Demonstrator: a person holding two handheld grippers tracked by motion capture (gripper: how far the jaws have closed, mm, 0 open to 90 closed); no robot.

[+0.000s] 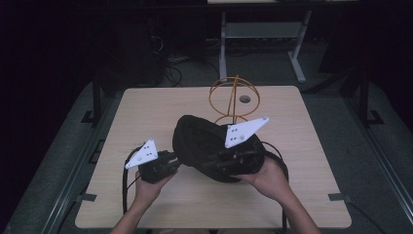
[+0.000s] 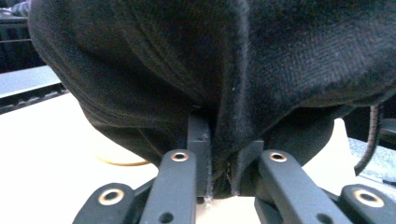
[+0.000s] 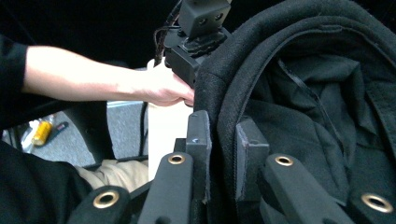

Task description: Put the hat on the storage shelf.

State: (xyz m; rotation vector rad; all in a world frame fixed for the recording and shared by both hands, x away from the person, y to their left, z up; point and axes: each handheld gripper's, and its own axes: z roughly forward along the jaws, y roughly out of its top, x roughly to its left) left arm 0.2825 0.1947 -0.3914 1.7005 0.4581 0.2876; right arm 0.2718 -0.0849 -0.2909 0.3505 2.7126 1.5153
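Observation:
A black cloth hat (image 1: 207, 144) is held up above the middle of the wooden table (image 1: 146, 107). My left gripper (image 1: 171, 159) sits at its left edge, jaws shut on the brim; the dark fabric (image 2: 224, 84) is pinched between them in the left gripper view. My right gripper (image 1: 229, 161) grips the hat's near edge from the right. In the right gripper view the hat's rim (image 3: 224, 121) runs between the two jaws and its inside lining (image 3: 317, 107) faces the camera. An orange wire stand (image 1: 234, 97) rises behind the hat.
A round hole (image 1: 245, 99) lies in the tabletop near the stand. Metal frame legs (image 1: 297, 58) and cables stand on the floor beyond the far edge. In the right gripper view the person's other hand (image 3: 163, 88) holds the left gripper.

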